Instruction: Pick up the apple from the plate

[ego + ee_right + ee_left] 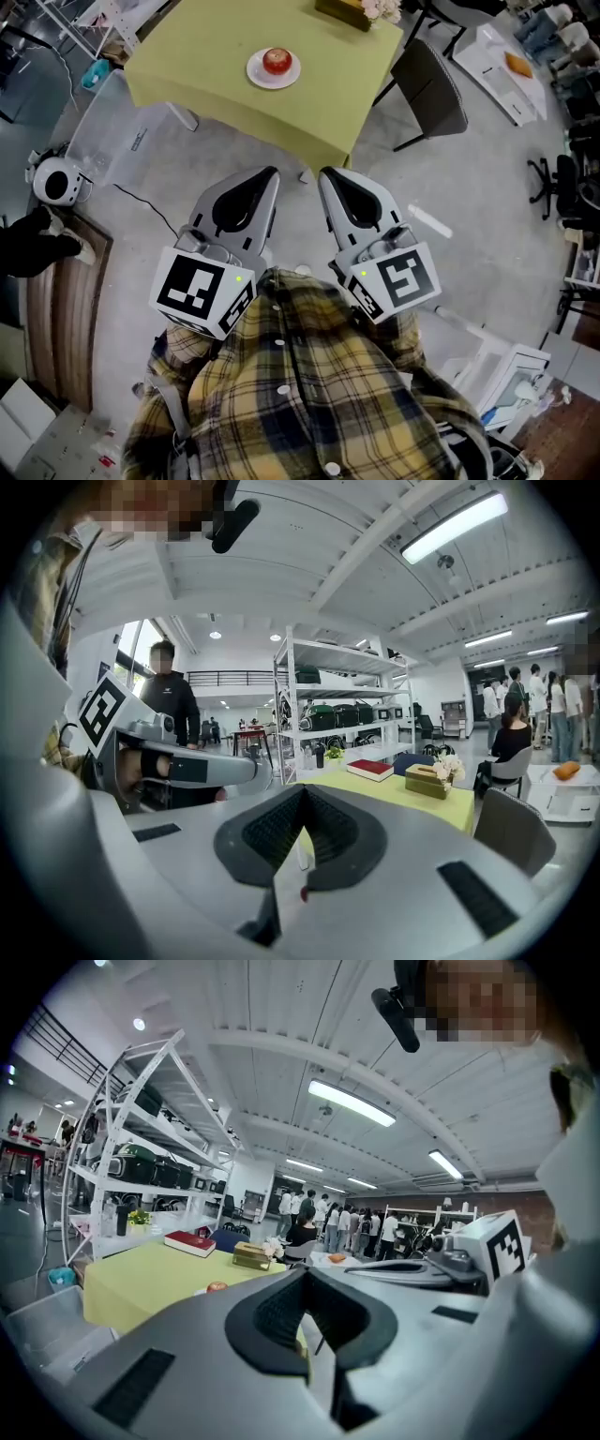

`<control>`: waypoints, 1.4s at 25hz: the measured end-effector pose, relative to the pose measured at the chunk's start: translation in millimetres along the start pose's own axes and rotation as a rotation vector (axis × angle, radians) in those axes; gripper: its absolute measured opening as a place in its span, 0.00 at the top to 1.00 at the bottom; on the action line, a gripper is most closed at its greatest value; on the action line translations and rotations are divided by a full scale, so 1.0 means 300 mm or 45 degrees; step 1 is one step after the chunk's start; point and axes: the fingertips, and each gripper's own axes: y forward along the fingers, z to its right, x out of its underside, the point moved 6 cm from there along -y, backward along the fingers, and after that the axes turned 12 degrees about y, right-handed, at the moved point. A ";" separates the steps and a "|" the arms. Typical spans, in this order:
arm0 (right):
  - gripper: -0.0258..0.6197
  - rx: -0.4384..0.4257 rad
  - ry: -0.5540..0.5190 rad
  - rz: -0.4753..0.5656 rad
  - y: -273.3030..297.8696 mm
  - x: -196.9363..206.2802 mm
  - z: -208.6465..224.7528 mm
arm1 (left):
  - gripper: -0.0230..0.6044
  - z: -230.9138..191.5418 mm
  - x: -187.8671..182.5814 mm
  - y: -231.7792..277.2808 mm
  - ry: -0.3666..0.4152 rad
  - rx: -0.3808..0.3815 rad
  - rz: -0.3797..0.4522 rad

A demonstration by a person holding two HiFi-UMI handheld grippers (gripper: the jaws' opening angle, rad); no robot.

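Nothing's been picked up yet: left claw (270, 173) and right claw (327, 174) are seen clenched empty, with the apple (277, 61), probably untouched, sat on its plate (256, 75) well ahead.

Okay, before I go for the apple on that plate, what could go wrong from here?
1. The left gripper and right gripper are both shut; arriving like that would likely knock the apple rather than grasp it.
2. The apple is round and loose on a small plate, so a glancing touch may roll it off.
3. The chair stands close beside the table, possibly crowding the approach.
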 end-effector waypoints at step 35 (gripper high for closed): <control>0.97 0.116 0.073 -0.042 0.742 -0.197 0.337 | 0.95 -0.724 -0.065 0.475 -0.063 0.047 -0.017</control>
